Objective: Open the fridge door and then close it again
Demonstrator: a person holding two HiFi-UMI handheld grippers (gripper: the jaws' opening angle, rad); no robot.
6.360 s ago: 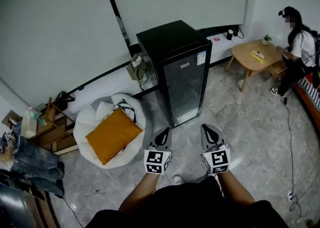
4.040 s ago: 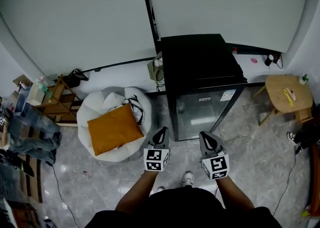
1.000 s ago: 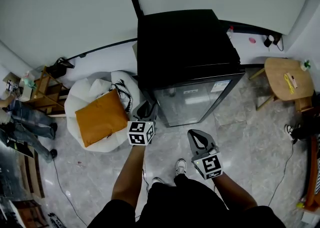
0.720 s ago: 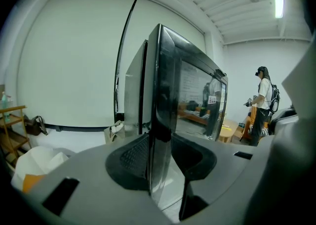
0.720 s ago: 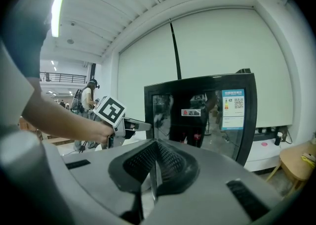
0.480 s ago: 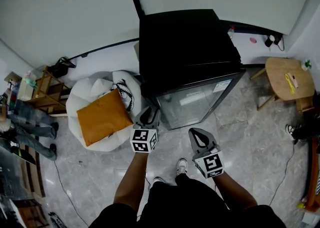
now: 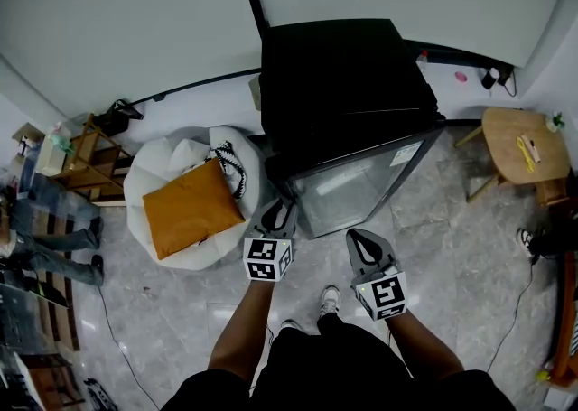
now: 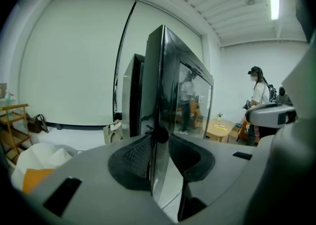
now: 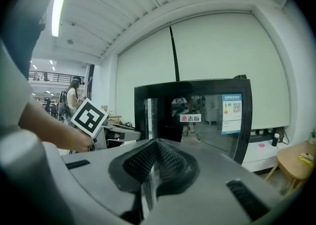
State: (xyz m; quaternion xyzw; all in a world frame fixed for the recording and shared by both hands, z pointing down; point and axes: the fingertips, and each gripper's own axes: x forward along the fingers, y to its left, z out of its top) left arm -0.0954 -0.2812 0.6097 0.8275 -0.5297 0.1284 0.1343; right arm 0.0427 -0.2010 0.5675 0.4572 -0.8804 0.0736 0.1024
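The left tongs (image 8: 159, 135), just closing, pinch the ajar fridge door (image 8: 190, 95) by its edge, a grip shown only in the left gripper view; the right tongs (image 9: 157, 142) are closed and empty.

An orange cushion (image 7: 192, 219) lies on 1 white beanbag (image 7: 155, 185) (left side); a round wooden table (image 7: 506, 136) stands well apart at right.

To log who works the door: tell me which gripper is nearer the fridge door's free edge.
Left. The left gripper has just been closing its jaws on the free edge of the fridge door. The right gripper hangs in front of it, not touching, jaws together.
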